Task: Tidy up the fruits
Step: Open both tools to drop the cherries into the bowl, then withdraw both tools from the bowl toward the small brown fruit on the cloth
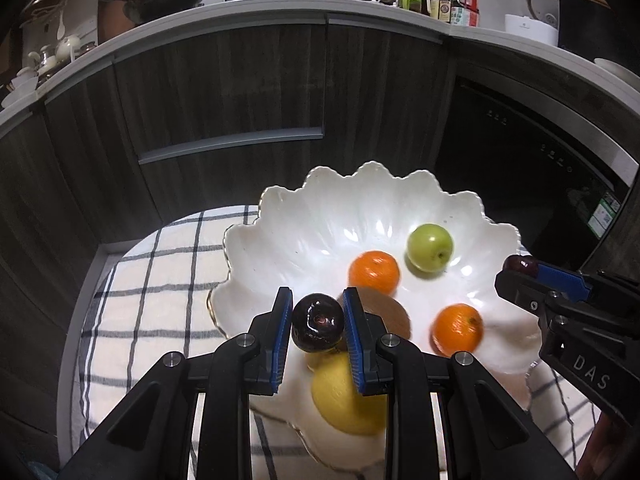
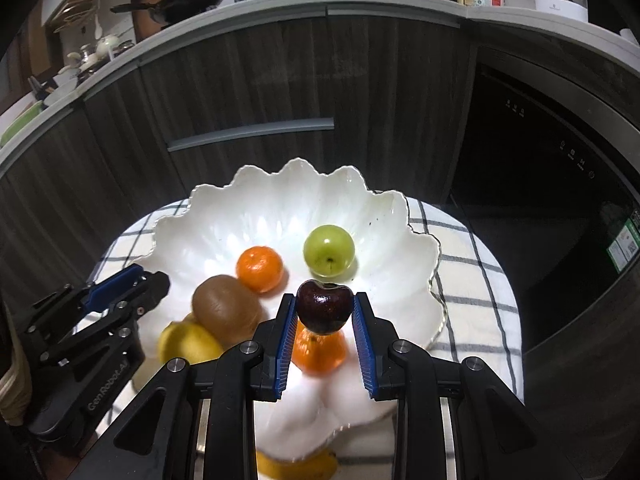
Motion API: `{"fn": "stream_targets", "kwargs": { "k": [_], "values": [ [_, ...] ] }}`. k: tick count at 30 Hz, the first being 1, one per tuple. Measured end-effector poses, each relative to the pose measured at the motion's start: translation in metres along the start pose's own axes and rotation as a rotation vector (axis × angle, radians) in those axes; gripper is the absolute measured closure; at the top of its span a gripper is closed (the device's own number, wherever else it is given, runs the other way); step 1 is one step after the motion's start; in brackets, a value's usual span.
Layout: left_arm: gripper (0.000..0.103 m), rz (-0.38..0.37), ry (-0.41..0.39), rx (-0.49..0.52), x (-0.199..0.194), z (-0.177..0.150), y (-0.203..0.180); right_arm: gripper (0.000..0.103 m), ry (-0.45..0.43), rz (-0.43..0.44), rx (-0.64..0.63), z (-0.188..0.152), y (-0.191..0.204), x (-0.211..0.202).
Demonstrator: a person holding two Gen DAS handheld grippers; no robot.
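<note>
White glazed ceramic, scalloped like a flower, forms a wide bowl point(image 1: 376, 200) that sits on a cream cloth with dark checks point(image 1: 160, 280); every place below is given relative to this bowl. Over its near rim, the left gripper point(image 1: 318, 322) has its blue-padded jaws closed narrowly on a dark red glossy cherry point(image 1: 318, 322), pinched at the sides so it cannot roll out. The right gripper point(image 2: 325, 308) hangs over the bowl's near side too, further right, its jaws likewise clamped on a second dark red cherry point(image 2: 325, 308). Inside the bowl lie a round green fruit point(image 2: 329, 252) toward the far right, a small orange mandarin point(image 2: 260, 264) near the middle, a second mandarin point(image 1: 458, 330) at the near right, a brown fuzzy kiwi point(image 2: 224, 308) and a yellow lemon point(image 2: 188, 346) at the near left. Both cherries seem poised above the bowl for release among the collected fruit. Beyond the bowl stand dark wood-grain kitchen cabinets point(image 1: 224, 92).
</note>
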State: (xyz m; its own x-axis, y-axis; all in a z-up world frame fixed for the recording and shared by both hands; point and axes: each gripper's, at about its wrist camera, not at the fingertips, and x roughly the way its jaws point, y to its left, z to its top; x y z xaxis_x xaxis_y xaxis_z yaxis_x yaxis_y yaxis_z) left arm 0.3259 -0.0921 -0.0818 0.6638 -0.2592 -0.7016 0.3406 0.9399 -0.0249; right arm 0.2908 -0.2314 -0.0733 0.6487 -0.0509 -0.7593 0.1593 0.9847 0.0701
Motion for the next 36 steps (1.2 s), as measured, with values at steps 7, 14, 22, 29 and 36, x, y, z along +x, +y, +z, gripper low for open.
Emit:
{"fn": "stream_targets", "kwargs": {
  "k": [7,14,22,29,36],
  "values": [
    [0.077,-0.003,0.033,-0.019,0.019,0.002,0.006,0.073,0.047,0.004,0.01,0.0,0.003,0.021],
    [0.073,-0.018,0.059,-0.033,0.024,-0.002,0.009,0.073,0.067,0.008,0.026,0.0,0.002,0.025],
    [0.04,0.016,0.023,-0.021,0.009,0.004,0.007,0.023,0.009,-0.05,0.031,0.003,-0.002,0.006],
    [0.021,0.057,-0.011,-0.013,-0.014,0.006,0.004,0.016,-0.012,-0.116,0.025,0.005,-0.007,-0.013],
    [0.01,0.092,-0.05,0.007,-0.048,-0.003,-0.003,0.012,-0.051,-0.123,0.055,-0.005,-0.013,-0.044]
  ]
}}
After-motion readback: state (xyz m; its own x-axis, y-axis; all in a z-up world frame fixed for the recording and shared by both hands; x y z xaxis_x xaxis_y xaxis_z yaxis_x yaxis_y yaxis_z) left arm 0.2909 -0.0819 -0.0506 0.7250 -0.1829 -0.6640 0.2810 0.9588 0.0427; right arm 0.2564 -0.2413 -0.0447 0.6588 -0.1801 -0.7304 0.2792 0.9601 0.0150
